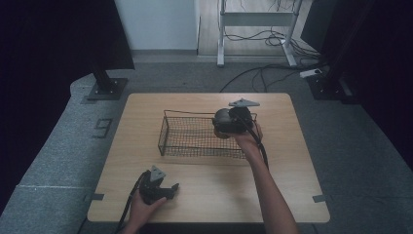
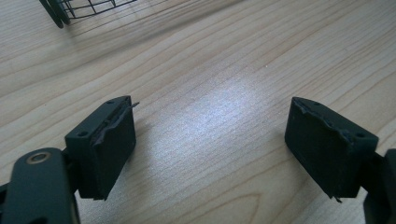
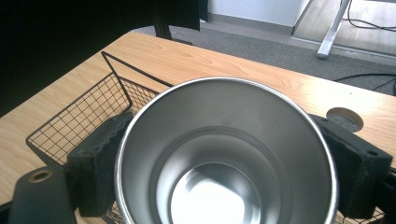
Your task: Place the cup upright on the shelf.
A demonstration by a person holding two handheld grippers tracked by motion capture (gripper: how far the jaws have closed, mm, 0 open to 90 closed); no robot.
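Resting low on bare wooden table (image 1: 292,195), near front edge: left gripper (image 1: 163,187), jaws spread wide, nothing between the pads (image 2: 112,140). Farther right, wire basket (image 1: 170,127) at table centre. Above basket's right end: right gripper (image 1: 225,123), jaws clamped on outer wall of steel cup (image 3: 224,154), mouth facing the gripper's camera, interior empty.

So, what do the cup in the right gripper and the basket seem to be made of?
The cup looks like stainless steel with a brushed, satin finish: its grey inside is smooth and shows a bright glare at the bottom. The basket seems to be thin metal wire in a dark, probably painted coating: a fine open mesh inside a thicker wire frame.
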